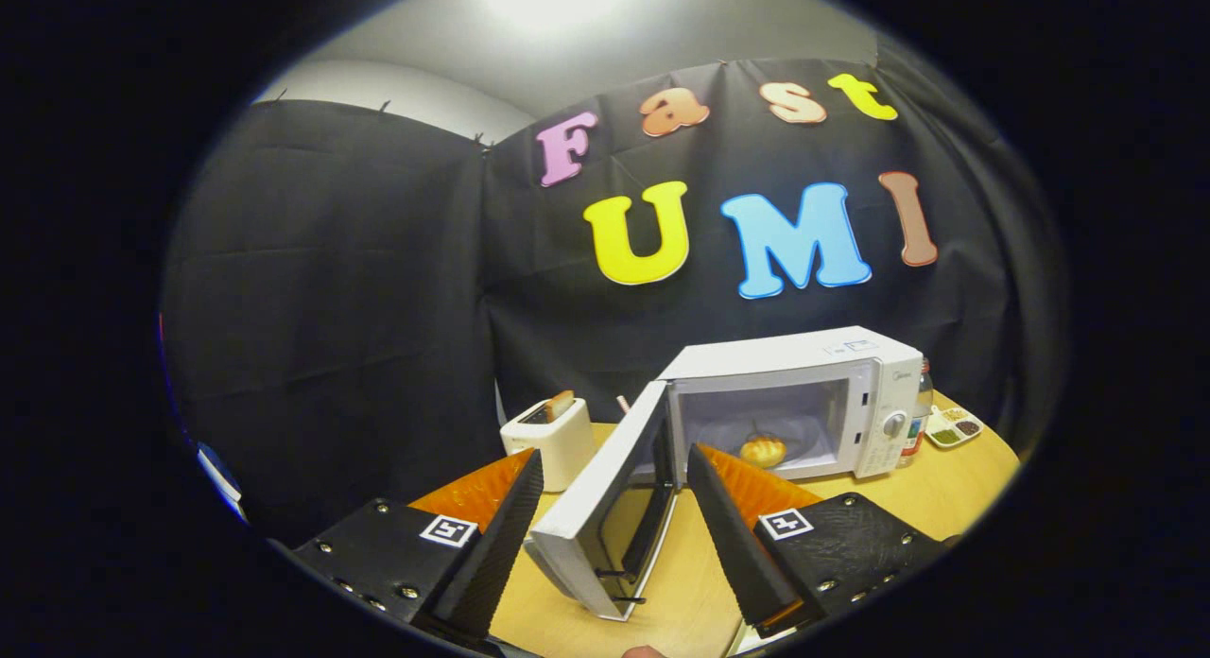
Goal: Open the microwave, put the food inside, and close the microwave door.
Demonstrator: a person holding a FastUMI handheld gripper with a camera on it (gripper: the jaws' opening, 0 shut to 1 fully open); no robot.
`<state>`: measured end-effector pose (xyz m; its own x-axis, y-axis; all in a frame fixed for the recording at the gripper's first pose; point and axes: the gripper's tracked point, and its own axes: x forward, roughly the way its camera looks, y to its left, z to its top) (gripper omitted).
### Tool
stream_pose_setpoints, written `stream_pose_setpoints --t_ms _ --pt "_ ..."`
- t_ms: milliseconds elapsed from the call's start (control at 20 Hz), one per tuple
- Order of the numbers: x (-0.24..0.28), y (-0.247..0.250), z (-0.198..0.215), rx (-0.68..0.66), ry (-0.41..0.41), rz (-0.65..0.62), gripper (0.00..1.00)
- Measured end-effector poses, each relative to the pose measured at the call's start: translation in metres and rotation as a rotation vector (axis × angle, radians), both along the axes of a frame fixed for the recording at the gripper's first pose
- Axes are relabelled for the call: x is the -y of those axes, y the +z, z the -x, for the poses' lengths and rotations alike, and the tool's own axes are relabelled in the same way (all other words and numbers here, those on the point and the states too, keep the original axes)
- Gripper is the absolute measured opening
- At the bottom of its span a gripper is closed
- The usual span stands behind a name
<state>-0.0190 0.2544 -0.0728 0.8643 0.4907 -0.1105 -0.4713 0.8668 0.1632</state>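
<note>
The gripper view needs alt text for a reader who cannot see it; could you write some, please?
A white microwave stands on a wooden table, its door swung wide open between the open gripper fingers, and a bread roll sits inside. A toaster stands beside it.

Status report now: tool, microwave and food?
Tool open, door between fingers, untouched. Microwave door swung open. Bread roll inside. Nothing blocking door.

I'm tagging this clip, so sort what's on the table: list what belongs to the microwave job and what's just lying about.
Job: microwave; its open door, between the open gripper's fingers; bread roll inside.

Lying about: toaster with toast, bottle, condiment tray.
</note>
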Motion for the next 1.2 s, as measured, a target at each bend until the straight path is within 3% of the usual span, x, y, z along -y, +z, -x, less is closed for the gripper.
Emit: stream_pose_setpoints --t_ms 450,750,800,900,950,1000,1050,1100,1200 --pt "-0.096 -0.021 0.049 -0.020 0.214 0.021 0.93" --pt "-0.107 -0.081 0.045 -0.149 0.252 0.065 0.92" --pt "-0.103 -0.089 0.042 -0.164 0.239 0.078 0.87" --pt "-0.093 -0.101 0.027 -0.187 0.196 0.100 0.56" --pt "-0.089 -0.104 0.021 -0.202 0.180 0.102 0.44" --pt "-0.086 -0.108 0.018 -0.216 0.170 0.097 0.18" --pt "-0.088 -0.110 0.015 -0.222 0.175 0.086 0.08" --pt "-0.086 -0.110 0.014 -0.229 0.178 0.086 0.03" --pt "-0.075 -0.112 0.011 -0.229 0.167 0.099 0.03"
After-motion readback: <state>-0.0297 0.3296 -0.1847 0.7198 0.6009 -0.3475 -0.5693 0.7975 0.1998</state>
